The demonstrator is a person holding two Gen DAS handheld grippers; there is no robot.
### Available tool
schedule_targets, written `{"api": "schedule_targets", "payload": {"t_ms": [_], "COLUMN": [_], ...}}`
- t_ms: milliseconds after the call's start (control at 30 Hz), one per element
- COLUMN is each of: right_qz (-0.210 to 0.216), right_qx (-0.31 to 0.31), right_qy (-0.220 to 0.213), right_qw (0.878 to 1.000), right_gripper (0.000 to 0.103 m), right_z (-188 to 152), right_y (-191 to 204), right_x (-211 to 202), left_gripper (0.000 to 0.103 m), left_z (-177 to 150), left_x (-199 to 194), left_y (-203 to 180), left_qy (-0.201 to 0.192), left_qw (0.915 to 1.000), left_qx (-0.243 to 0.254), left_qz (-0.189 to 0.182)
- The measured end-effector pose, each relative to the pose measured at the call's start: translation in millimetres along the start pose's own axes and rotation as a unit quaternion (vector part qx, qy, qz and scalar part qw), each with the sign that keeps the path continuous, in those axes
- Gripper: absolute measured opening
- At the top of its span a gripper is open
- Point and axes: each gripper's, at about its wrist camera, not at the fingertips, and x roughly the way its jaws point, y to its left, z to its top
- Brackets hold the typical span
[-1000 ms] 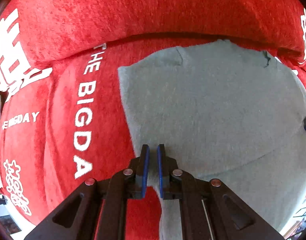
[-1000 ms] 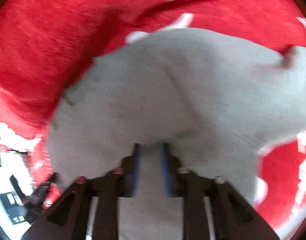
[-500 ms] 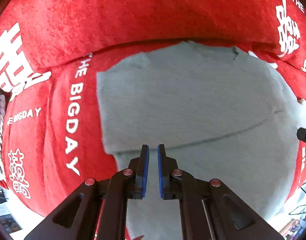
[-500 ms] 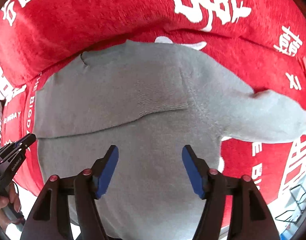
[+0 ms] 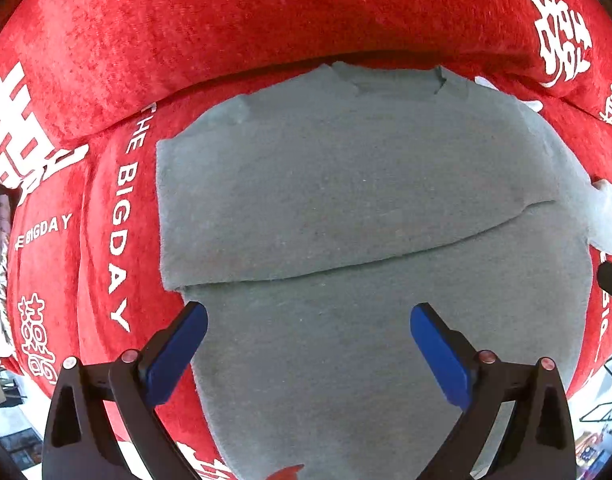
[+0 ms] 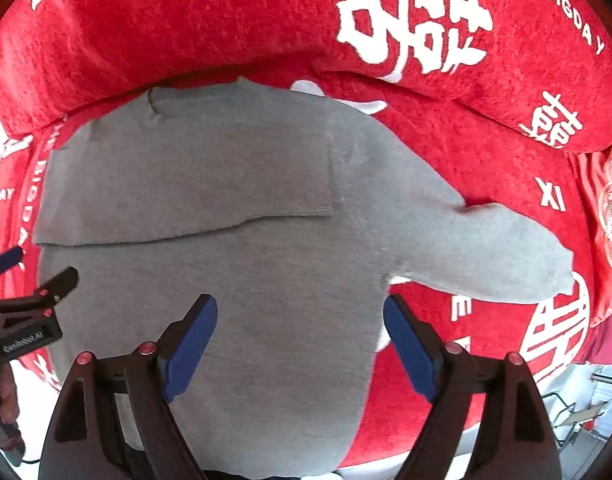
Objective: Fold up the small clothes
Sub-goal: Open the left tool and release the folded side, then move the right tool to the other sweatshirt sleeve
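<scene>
Left wrist view shows the grey sweater lying flat on the red sofa cover, neckline toward the back edge of the seat, its left sleeve already folded across the chest. The left gripper hovers over the lower body with jaws spread wide, holding nothing. In the right wrist view the right gripper is likewise open and empty above the hem, and the right sleeve still sticks out toward the right edge of the seat. The first sleeve fold looks done; next, I judge, the right gripper must pinch that sleeve's cuff and carry it across. Half a second ago the left jaws were nearly closed; now they have released.
</scene>
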Motion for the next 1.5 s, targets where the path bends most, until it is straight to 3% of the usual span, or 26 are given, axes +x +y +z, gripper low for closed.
{"api": "schedule_targets", "payload": {"t_ms": [333, 667, 767, 867, 933, 967, 1033, 1067, 1100, 1167, 1367, 1433, 1500], "right_qz": [-0.004, 0.012, 0.051, 0.122, 0.177, 0.189, 0.230, 0.259, 0.272, 0.274, 0.298, 0.277, 0.238], "right_qx": [0.011, 0.046, 0.087, 0.187, 0.287, 0.310, 0.387, 0.432, 0.457, 0.478, 0.498, 0.488, 0.442], "right_qy": [0.018, 0.029, 0.021, 0.018, 0.013, 0.011, -0.001, -0.014, -0.022, -0.027, -0.039, -0.027, -0.015], "right_qw": [1.000, 0.998, 0.995, 0.975, 0.941, 0.932, 0.893, 0.864, 0.846, 0.834, 0.813, 0.828, 0.865], "right_gripper": [0.087, 0.087, 0.087, 0.087, 0.087, 0.087, 0.087, 0.087, 0.087, 0.087, 0.087, 0.087, 0.087], "right_z": [-1, -10, -16, -30, -49, -54, -75, -88, -97, -105, -104, -96, -82], "right_y": [-19, -62, -89, -139, -189, -201, -237, -257, -269, -282, -300, -299, -287], "right_x": [11, 34, 43, 59, 76, 80, 93, 102, 106, 111, 123, 122, 114], "left_gripper": [0.102, 0.102, 0.102, 0.102, 0.102, 0.102, 0.102, 0.102, 0.102, 0.102, 0.102, 0.102, 0.102], "left_z": [3, 12, 16, 20, 22, 23, 25, 26, 26, 27, 31, 32, 32], "left_x": [10, 22, 27, 30, 32, 32, 33, 33, 34, 35, 39, 40, 40], "left_y": [-30, -72, -85, -99, -111, -116, -129, -134, -140, -151, -180, -188, -195], "left_qy": [0.026, 0.040, 0.049, 0.057, 0.061, 0.060, 0.061, 0.061, 0.061, 0.060, 0.066, 0.063, 0.063], "left_qw": [0.9994, 0.9983, 0.9963, 0.9968, 0.9970, 0.9971, 0.9971, 0.9970, 0.9970, 0.9967, 0.9955, 0.9954, 0.9952], "left_qx": [0.018, 0.022, 0.028, 0.027, 0.040, 0.041, 0.045, 0.046, 0.047, 0.051, 0.063, 0.068, 0.072], "left_qz": [0.010, 0.037, 0.064, 0.049, 0.027, 0.021, -0.003, -0.008, -0.011, -0.018, -0.027, -0.024, -0.022]}}
